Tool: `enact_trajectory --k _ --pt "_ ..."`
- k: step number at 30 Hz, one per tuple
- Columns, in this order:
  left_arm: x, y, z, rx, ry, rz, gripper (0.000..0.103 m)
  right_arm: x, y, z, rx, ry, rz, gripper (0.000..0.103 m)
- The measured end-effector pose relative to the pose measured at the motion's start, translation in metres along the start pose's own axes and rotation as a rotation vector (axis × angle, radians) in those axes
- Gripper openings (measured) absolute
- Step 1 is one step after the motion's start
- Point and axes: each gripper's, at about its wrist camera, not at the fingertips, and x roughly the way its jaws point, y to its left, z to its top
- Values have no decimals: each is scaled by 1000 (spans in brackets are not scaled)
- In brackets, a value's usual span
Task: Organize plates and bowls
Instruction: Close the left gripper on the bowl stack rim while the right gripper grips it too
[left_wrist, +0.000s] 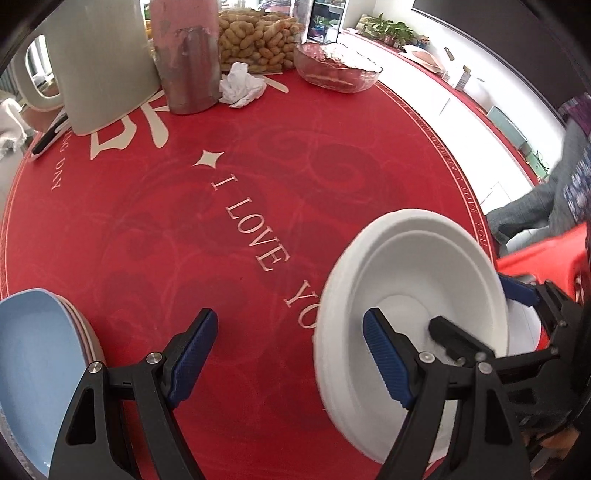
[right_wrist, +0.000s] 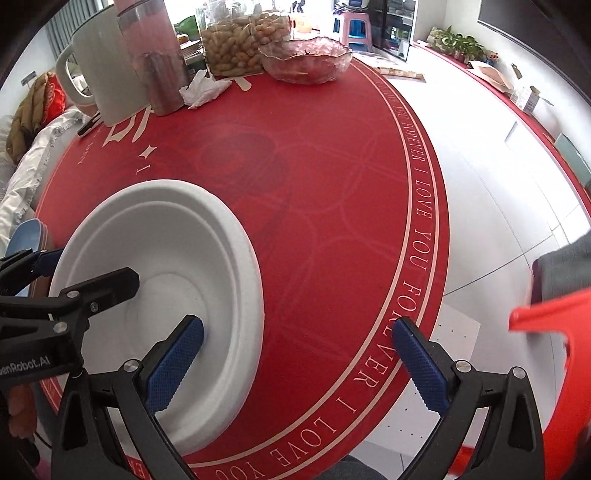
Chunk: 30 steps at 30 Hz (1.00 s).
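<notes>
Nearest the left wrist camera, the left gripper (left_wrist: 286, 360) hangs over the red round table (left_wrist: 258, 177) with its jaws standing wide apart and nothing between them; its right finger reaches over the near part of a white bowl (left_wrist: 413, 295), but the pads press on nothing; whether that finger touches the bowl's inside I cannot tell; at its left, just beside the other finger, lies a stack of blue plates (left_wrist: 33, 369) at the table's near edge. In the right wrist view the right gripper (right_wrist: 297, 363) likewise has its jaws spread, the left finger lying in or over the white bowl (right_wrist: 159, 266) and the right finger over the table's lettered border, so the bowl's near rim sits between them without being clamped; the left gripper's black finger shows over the bowl's left side, and the blue plates (right_wrist: 27, 230) peek out just beyond it. The bowl stands upright on the red table near its near edge; farther across, well apart from it, stand a pale green jug (left_wrist: 99, 62), a pink bottle (left_wrist: 184, 55), a crumpled white tissue (left_wrist: 242, 85), a clear container of peanuts (left_wrist: 255, 37) and a glass bowl (left_wrist: 338, 66).
</notes>
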Motion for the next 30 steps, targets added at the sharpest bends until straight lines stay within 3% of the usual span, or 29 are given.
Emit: enact_trajectory --k 8,11,13,16,17,19,23,30 --pt "3 -10 2 66 -4 28 83 -1 -8 5 28 -24 15 101" --pt "7 -11 3 72 15 9 83 -5 -4 2 8 -42 27 91" --pt "7 -12 3 79 13 2 81 -10 1 0 -5 -49 53 71" --pt "4 -18 2 97 3 -24 66 -12 8 1 -5 -42 83 53" --pt "3 -19 2 103 3 -38 55 -11 10 0 -4 -43 84 52" --pt "2 -25 1 115 2 -83 35 -12 12 -1 24 -37 143 27" --pt "0 -23 -3 84 -6 -106 33 -13 16 -7 84 -36 144 26" --pt "-16 -20 -17 96 -50 -83 34 -25 25 -14 121 -37 145 26"
